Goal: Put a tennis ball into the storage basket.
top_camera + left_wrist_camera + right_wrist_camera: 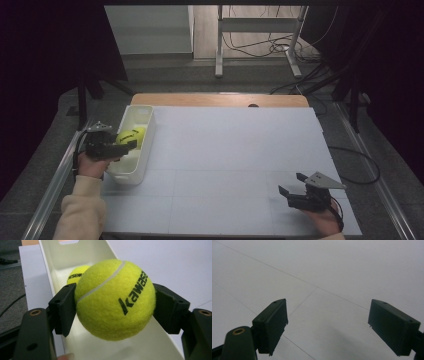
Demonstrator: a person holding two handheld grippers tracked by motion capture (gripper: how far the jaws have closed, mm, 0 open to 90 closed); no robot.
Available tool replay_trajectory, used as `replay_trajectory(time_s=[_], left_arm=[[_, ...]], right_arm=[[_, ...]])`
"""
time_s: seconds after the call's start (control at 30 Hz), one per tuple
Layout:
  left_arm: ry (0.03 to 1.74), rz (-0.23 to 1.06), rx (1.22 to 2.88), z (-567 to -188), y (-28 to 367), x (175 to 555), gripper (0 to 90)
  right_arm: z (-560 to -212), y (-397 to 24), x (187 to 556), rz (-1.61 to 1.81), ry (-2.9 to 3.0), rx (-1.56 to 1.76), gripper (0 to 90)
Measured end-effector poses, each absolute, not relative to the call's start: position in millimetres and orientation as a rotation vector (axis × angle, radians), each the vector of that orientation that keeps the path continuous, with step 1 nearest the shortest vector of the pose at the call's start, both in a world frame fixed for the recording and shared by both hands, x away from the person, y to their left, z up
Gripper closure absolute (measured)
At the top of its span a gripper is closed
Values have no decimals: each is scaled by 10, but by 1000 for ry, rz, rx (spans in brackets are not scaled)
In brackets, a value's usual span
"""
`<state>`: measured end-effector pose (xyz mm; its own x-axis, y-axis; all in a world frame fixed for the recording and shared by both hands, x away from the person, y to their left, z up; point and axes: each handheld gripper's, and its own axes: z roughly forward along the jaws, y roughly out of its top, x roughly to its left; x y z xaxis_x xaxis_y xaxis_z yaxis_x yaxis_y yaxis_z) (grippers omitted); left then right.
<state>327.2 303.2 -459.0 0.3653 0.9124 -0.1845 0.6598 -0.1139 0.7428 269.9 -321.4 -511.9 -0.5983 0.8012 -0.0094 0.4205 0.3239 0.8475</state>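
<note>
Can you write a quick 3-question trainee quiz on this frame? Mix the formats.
1. True or false: the left gripper is shut on a tennis ball.
2. The second ball lies: A) inside the white bin, B) on the bare table, C) in the right gripper.
3. Fill in: the right gripper has its jaws ____ over the white table.

Key
1. True; both jaws press the ball's sides.
2. A; it sits farther along the bin floor.
3. Open; nothing between them.
</note>
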Motion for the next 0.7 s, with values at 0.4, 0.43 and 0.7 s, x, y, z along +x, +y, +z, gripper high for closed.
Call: replay_trajectory(time_s=[0.4, 0.43, 0.7], left_arm=[[1347, 410, 1788, -4564, 3047, 3267, 154], [1341, 417, 1770, -4547, 3052, 3256, 154], [1297, 443, 1729, -4488, 3041, 3215, 111]], right_arm=[[-5118, -3213, 2698, 1194, 2165, 1078, 165], [-5118, -3213, 2697, 1194, 2166, 1077, 165], [-5118, -3210, 2697, 1193, 2167, 1077, 165]])
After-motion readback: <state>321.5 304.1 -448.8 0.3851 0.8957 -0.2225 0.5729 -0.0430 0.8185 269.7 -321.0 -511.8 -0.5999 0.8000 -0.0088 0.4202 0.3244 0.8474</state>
